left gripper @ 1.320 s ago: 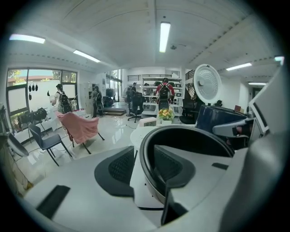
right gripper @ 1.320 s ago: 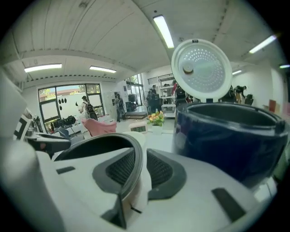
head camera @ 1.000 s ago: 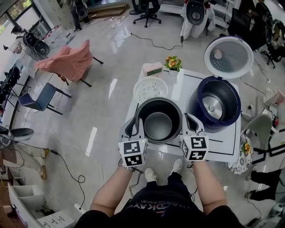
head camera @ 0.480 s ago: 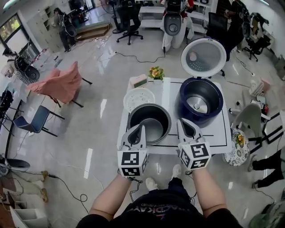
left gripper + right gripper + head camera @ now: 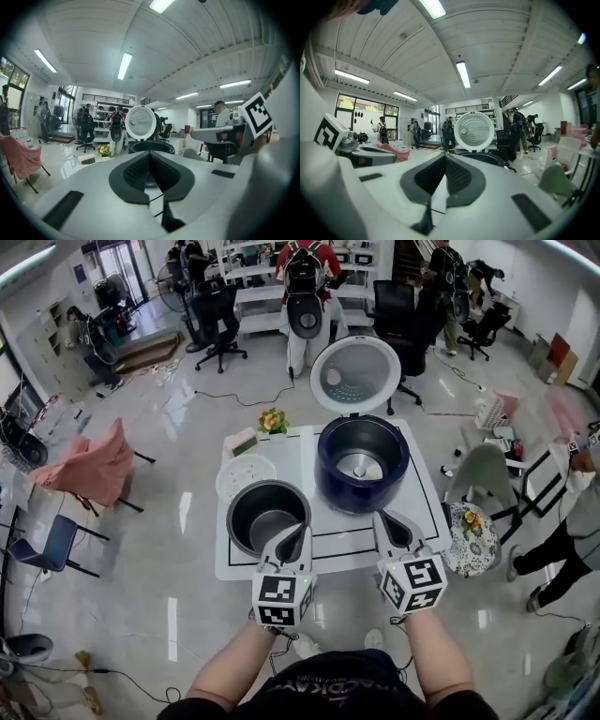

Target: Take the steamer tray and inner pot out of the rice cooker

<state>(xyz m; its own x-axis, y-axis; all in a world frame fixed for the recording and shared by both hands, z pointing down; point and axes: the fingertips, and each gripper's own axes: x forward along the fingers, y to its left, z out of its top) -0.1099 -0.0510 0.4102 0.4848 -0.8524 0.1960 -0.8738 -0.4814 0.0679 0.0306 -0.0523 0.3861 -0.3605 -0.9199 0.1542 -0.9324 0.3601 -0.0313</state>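
The dark grey inner pot (image 5: 267,515) stands empty on the white table (image 5: 427,521), at its front left. Just behind it lies the white steamer tray (image 5: 246,474). The navy rice cooker (image 5: 362,462) sits at the table's middle right with its round lid (image 5: 355,374) swung up. My left gripper (image 5: 294,538) hovers shut and empty at the pot's near right rim, apart from it. My right gripper (image 5: 391,524) is shut and empty over the table's front edge, before the cooker. The left gripper view shows its shut jaws (image 5: 150,155) and the cooker lid (image 5: 139,123) beyond.
A small flower pot (image 5: 273,420) and a pale box (image 5: 243,441) sit at the table's back left. A pink-draped chair (image 5: 89,468) stands to the left, a round side table with flowers (image 5: 469,526) to the right. Several people and office chairs are farther back.
Both grippers have drawn back from the inner pot's rim toward the person and risen. The left jaws have closed. The pot stays on the table, and the view has tipped up.
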